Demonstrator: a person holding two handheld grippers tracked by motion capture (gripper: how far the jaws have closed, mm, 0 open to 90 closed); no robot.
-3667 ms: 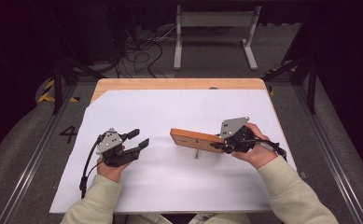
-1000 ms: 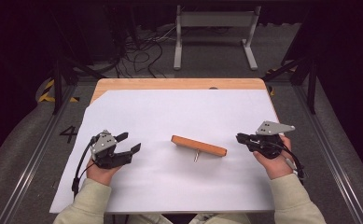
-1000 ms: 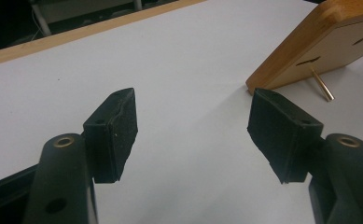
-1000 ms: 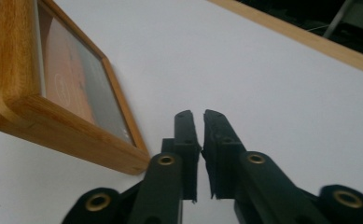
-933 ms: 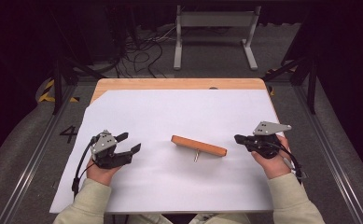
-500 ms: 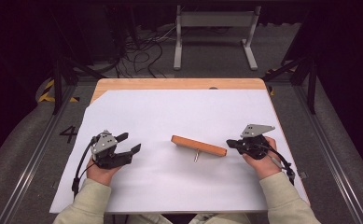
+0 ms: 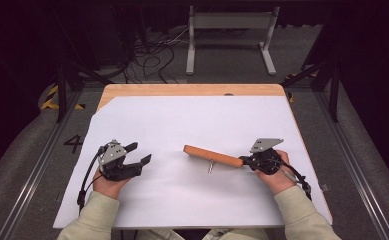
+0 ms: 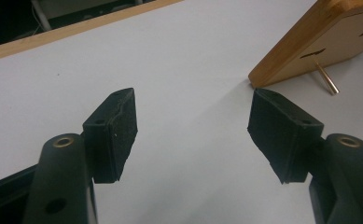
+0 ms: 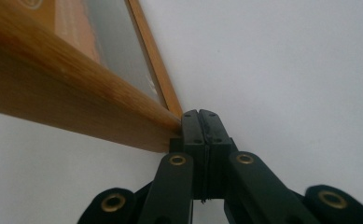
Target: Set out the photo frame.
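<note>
While its brass leg props it tilted near the table's middle, the wooden picture frame [image 7: 213,156] gets nudged.
Right gripper [image 7: 245,161], jaws clenched on nothing, touches the frame's end to push; left gripper [image 7: 139,153] rests apart, jaws spread and empty, ready to steady.
</note>
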